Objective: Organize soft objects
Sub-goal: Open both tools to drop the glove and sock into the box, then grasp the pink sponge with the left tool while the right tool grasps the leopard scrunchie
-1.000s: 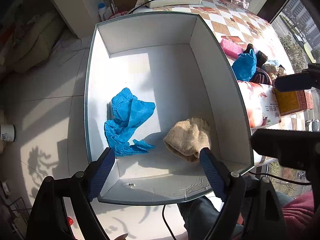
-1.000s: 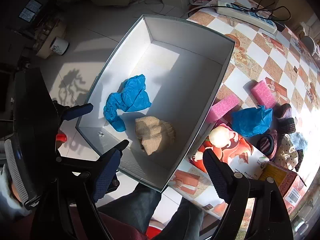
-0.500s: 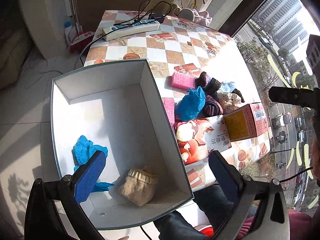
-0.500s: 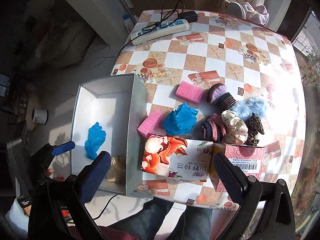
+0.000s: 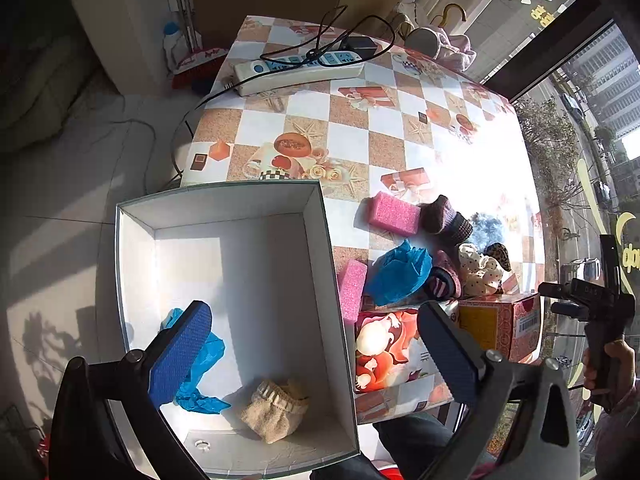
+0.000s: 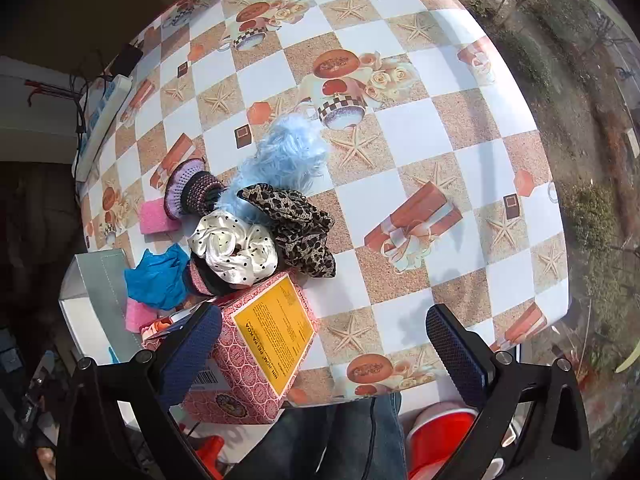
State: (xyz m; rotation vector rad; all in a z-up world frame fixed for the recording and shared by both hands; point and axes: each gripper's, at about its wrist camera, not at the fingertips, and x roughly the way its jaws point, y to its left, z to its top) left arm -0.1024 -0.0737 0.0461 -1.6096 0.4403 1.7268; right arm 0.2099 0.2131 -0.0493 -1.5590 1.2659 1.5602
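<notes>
A white open box (image 5: pixel 324 240) stands off the table's left edge. Inside lie a blue crumpled cloth (image 5: pixel 204 364) and a beige knitted sock (image 5: pixel 276 408). My left gripper (image 5: pixel 316 356) is open and empty above the box's near right corner. On the table lie two pink sponges (image 5: pixel 394 213), a blue cloth (image 5: pixel 400 270), knitted socks (image 5: pixel 444 216) and scrunchies (image 5: pixel 480 266). My right gripper (image 6: pixel 324 344) is open and empty over the table's near edge. In front of it lie a white dotted scrunchie (image 6: pixel 232 250), a leopard one (image 6: pixel 300 224) and a blue fluffy one (image 6: pixel 286 156).
A pink patterned carton (image 6: pixel 256 344) stands under the right gripper's left finger. A printed tissue pack (image 5: pixel 384 348) lies beside the white box. A power strip (image 5: pixel 296 70) with cables lies at the table's far end. A red stool (image 6: pixel 444 432) is below the table edge.
Both grippers have pulled back from the box and swung right. The left one now sees box and table; the right one now looks down on the scrunchie pile and carton.
</notes>
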